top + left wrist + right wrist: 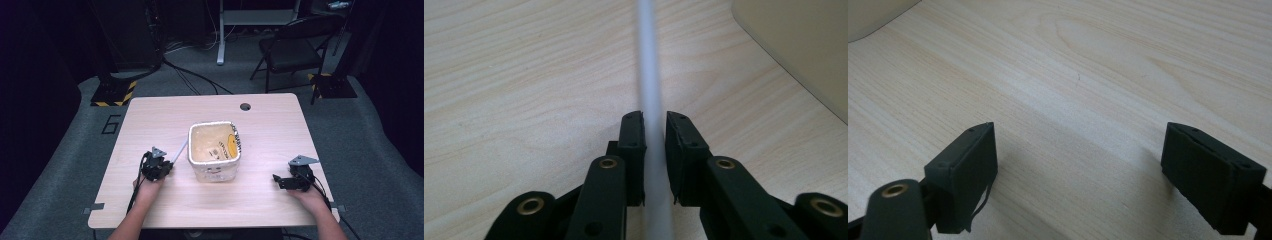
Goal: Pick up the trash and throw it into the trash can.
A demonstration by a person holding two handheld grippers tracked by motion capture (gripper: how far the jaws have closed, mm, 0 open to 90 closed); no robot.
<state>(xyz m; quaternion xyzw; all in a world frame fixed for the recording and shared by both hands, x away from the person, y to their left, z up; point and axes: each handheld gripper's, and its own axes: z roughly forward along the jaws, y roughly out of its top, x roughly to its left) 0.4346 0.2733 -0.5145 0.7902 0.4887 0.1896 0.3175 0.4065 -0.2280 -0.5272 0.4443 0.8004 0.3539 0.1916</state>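
White plastic, a thin straw-like rod (647, 75), runs straight out ahead of the left gripper (654, 125), whose jaws are pressed onto it from both sides, pinching it near its close end. The grip low on the rod leaves most of its length free, probably so the far tip can be steered; that tip points up and right of the gripper toward the cream tub (215, 150), which stands open-topped just to the gripper's right. The left hand (147, 187) lies low over the worktop (150, 115), the gripper nearly level. Well to the right of the tub, the right gripper (1080, 165) rests with jaws spread wide over bare wood, nothing between them, seemingly waiting; its hand (312, 197) sits flat near the worktop's near edge.
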